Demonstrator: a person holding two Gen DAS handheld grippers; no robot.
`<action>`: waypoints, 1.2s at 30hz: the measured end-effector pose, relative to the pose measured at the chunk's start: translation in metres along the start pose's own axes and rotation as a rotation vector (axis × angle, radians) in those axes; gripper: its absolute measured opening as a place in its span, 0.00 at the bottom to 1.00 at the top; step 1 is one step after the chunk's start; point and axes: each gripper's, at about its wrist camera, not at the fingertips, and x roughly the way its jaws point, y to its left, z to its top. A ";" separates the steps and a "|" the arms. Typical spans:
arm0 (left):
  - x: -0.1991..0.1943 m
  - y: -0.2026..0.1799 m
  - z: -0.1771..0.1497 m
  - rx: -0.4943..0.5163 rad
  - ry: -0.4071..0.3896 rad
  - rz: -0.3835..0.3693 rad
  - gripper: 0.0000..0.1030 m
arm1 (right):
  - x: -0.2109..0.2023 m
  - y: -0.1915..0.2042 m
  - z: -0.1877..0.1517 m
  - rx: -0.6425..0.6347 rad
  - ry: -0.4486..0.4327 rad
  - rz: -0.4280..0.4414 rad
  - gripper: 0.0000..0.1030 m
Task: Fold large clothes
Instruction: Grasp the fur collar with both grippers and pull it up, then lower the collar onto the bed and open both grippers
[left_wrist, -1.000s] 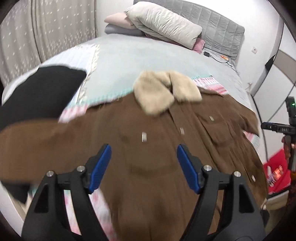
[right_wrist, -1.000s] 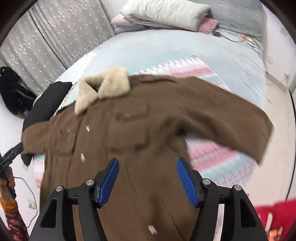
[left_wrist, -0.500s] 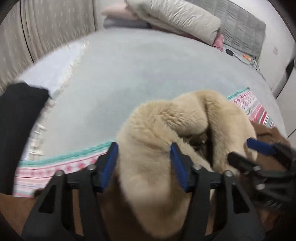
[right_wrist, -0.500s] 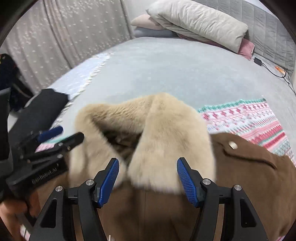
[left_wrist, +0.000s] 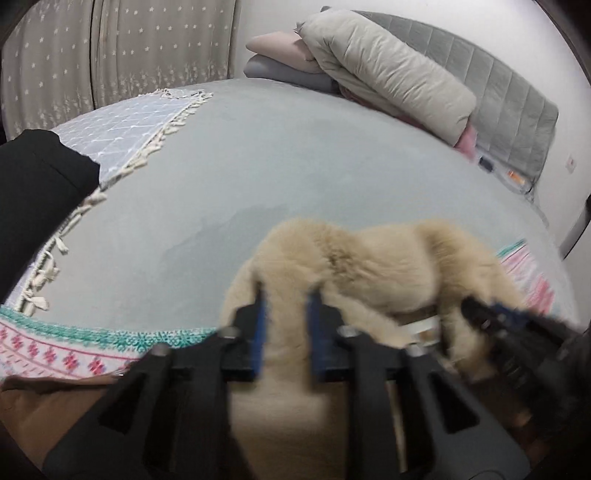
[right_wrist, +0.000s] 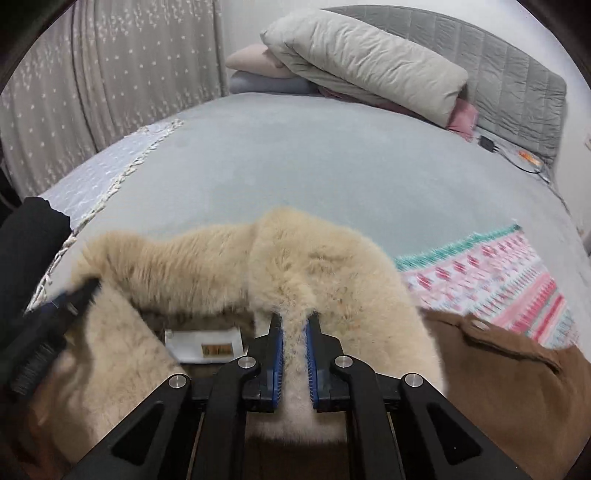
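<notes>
Coat (right_wrist: 517, 387) collar (right_wrist: 221, 254): two grippers closing on it, left gripper (left_wrist: 284, 299), right gripper (right_wrist: 293, 321).

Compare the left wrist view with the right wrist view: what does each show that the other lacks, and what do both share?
Left wrist view only: the left gripper closing, collar fur between its fingers.

Right wrist view only: the white neck label, a coat button, and the right gripper closing, pinching fur.

Both: the beige fur collar, grey bed, folded duvet, black garment and patterned blanket.
</notes>
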 end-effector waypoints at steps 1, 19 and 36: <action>0.009 0.006 -0.004 -0.034 0.033 -0.015 0.59 | 0.012 0.000 0.000 -0.012 0.016 0.000 0.18; -0.005 -0.001 -0.007 0.060 0.074 -0.121 0.09 | 0.017 -0.046 -0.018 0.002 -0.008 0.218 0.10; -0.107 0.005 -0.043 0.054 0.055 -0.154 0.77 | -0.065 -0.071 -0.063 -0.028 -0.063 0.177 0.62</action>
